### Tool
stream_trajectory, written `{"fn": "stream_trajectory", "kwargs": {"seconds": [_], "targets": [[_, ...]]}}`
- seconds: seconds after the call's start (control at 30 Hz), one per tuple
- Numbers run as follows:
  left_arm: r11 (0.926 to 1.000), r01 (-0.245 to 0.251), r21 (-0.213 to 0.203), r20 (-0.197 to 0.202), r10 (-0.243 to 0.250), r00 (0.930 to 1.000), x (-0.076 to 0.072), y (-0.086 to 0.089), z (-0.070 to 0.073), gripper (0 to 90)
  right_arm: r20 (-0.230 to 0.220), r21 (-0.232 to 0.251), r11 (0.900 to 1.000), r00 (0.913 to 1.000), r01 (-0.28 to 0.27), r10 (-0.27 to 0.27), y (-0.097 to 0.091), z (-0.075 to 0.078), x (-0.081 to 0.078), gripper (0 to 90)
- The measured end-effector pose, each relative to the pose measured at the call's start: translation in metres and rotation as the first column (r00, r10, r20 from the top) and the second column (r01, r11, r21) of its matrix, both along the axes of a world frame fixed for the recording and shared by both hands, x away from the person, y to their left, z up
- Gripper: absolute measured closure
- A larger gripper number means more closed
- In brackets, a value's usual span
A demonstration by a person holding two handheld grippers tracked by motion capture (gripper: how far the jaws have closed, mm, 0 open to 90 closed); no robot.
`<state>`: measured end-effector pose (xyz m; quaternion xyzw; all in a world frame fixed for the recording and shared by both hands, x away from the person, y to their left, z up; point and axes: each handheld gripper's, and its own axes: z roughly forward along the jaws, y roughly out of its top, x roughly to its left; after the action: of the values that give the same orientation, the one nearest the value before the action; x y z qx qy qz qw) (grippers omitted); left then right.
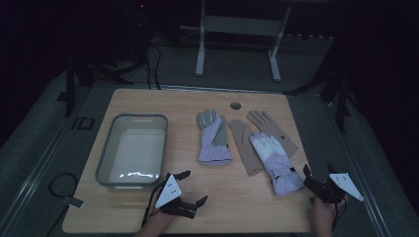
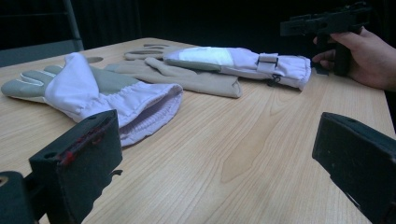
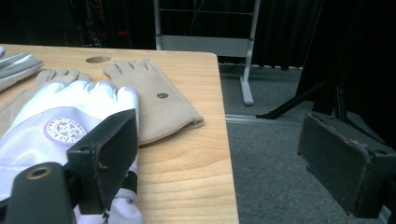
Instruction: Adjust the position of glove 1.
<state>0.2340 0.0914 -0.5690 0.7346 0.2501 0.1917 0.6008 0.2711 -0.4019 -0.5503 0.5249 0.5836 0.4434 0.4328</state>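
Gloves lie at the table's (image 1: 148,101) centre and toward three o'clock — a grey-and-lilac glove (image 1: 214,140) alone, two tan gloves (image 1: 244,143) side by side, a white-and-lilac glove (image 1: 276,165) lying across them. The right gripper (image 1: 316,174) hovers at the four o'clock edge just beside that last glove's cuff, jaws wide and empty, held upright in a fist. The left gripper (image 1: 191,188) sits low near six o'clock — jaws wide, empty, aimed toward the gloves. A grey tub (image 1: 111,163) stands at nine o'clock.
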Motion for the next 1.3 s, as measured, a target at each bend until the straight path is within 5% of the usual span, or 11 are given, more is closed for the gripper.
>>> {"fn": "stream_trajectory", "kwargs": {"seconds": [0.2,0.5,0.77,1.0,1.17,1.3], "targets": [[1.0,-0.001,0.0,-0.004,0.001,1.0,0.0,0.0,0.0,1.6,-0.023,0.066,0.9977,0.9997,0.013,-0.012,-0.006,-0.002,0.001,12.1],[1.0,-0.001,0.004,0.001,0.001,1.0,0.0,0.0,0.0,1.6,-0.085,0.044,0.9984,0.9959,0.036,-0.032,-0.005,0.0,0.005,12.1],[1.0,0.002,0.004,0.001,-0.002,1.0,0.0,0.0,0.0,1.6,-0.15,0.055,0.9957,0.9865,0.074,-0.065,-0.01,0.028,0.018,12.4],[1.0,0.001,0.005,0.0,-0.001,1.0,0.0,0.0,0.0,1.6,-0.194,0.063,0.9973,0.9798,-0.036,0.048,0.0,0.052,0.035,12.2],[1.0,0.001,0.003,-0.002,-0.001,1.0,0.0,0.0,0.0,1.6,-0.155,-0.008,0.9983,0.9864,-0.058,0.056,0.017,0.074,0.046,11.8],[1.0,0.001,0.002,-0.002,-0.001,1.0,0.0,0.0,0.0,1.6,-0.14,0.028,0.9964,0.9867,-0.08,0.083,0.027,0.094,0.054,12.9]]}}
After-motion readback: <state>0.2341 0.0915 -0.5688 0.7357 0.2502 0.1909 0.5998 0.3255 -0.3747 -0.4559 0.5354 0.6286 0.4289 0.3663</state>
